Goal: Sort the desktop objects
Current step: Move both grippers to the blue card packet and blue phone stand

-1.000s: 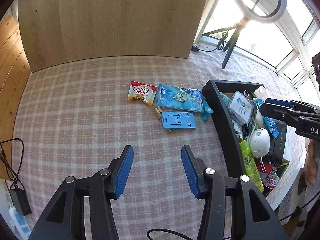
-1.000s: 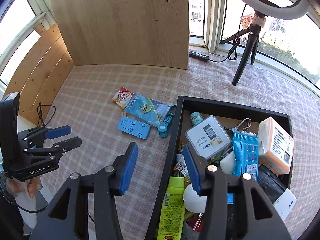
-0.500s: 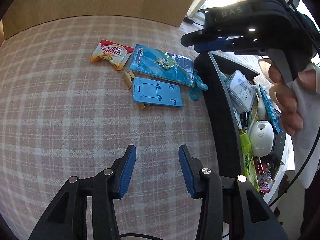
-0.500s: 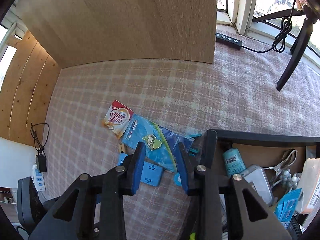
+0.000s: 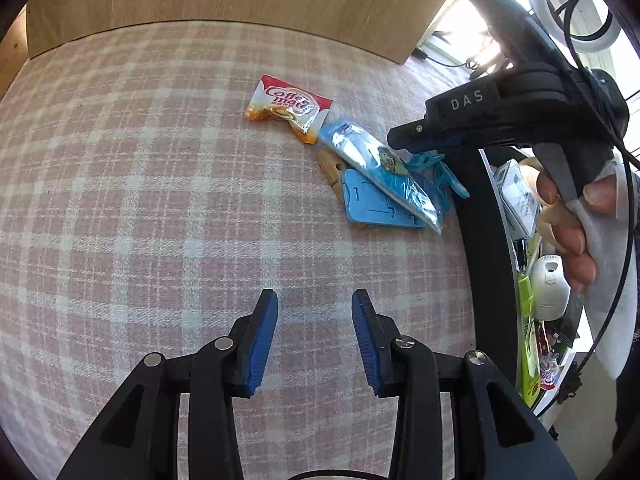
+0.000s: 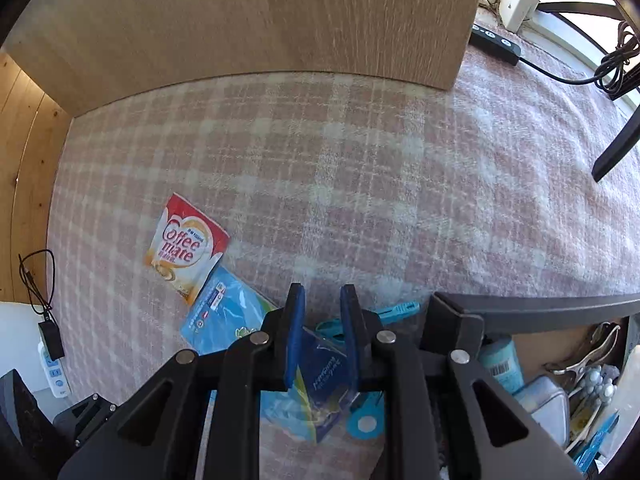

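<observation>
Sorting looks well under way: the black tray (image 5: 486, 240) at the desk's right side already holds a crowd of small goods, while a last cluster lies on the checked cloth (image 5: 160, 200) just left of its wall. Right gripper (image 6: 320, 300), fingers narrowed around the blue plastic packet (image 6: 320, 376), seems to be pinching its raised end; firm contact cannot be confirmed. Left gripper (image 5: 314, 300) hovers over bare cloth, fingers spread, holding nothing. Left to sort: Coffee-mate sachet (image 5: 288, 106), blue phone stand (image 5: 370, 204), wooden peg (image 5: 330, 166), teal clip (image 5: 436, 168). Packet overlaps stand and clip, so lifting may drag them. Tray wall sits close to the grasp. Wooden back panel (image 6: 260, 20) and power strip (image 6: 496, 42) are well clear
</observation>
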Action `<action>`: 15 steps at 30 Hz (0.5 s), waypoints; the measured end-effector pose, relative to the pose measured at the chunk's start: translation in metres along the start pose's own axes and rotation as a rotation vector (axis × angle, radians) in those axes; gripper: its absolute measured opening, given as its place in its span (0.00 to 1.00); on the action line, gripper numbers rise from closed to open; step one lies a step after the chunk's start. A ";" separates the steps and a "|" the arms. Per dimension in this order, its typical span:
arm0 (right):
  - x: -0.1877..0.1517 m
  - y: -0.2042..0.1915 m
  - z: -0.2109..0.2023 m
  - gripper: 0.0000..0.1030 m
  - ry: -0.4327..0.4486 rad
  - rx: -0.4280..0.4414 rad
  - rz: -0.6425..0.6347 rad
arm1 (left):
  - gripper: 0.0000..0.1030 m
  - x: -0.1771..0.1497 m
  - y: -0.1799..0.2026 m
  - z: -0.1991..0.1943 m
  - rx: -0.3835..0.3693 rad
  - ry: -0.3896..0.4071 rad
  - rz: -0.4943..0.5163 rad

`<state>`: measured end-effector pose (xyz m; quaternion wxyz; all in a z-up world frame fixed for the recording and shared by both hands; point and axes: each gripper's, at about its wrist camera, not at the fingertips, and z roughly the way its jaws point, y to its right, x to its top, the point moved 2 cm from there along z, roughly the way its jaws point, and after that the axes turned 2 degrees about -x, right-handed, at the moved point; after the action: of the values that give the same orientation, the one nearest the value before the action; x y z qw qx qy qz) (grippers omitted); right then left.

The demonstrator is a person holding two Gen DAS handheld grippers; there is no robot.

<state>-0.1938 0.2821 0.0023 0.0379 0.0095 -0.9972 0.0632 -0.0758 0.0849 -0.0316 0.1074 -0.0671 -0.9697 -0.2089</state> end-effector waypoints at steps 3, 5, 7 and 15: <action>-0.028 -0.013 0.001 0.19 -0.021 -0.011 -0.016 | 0.35 -0.013 -0.001 0.000 -0.026 -0.013 0.008; -0.046 -0.020 0.002 0.19 -0.038 0.030 -0.015 | 0.35 -0.020 -0.003 -0.002 -0.032 -0.013 0.006; -0.063 -0.030 0.005 0.19 -0.058 0.121 -0.008 | 0.35 -0.026 -0.008 -0.006 -0.036 -0.008 0.005; -0.113 -0.089 -0.003 0.19 -0.061 0.394 -0.007 | 0.35 -0.048 -0.062 -0.052 0.018 0.038 -0.052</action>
<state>-0.0788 0.1954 0.0081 0.0054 0.0221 -0.9663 0.2565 -0.0310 0.0033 -0.0210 0.1211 -0.0371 -0.9707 -0.2040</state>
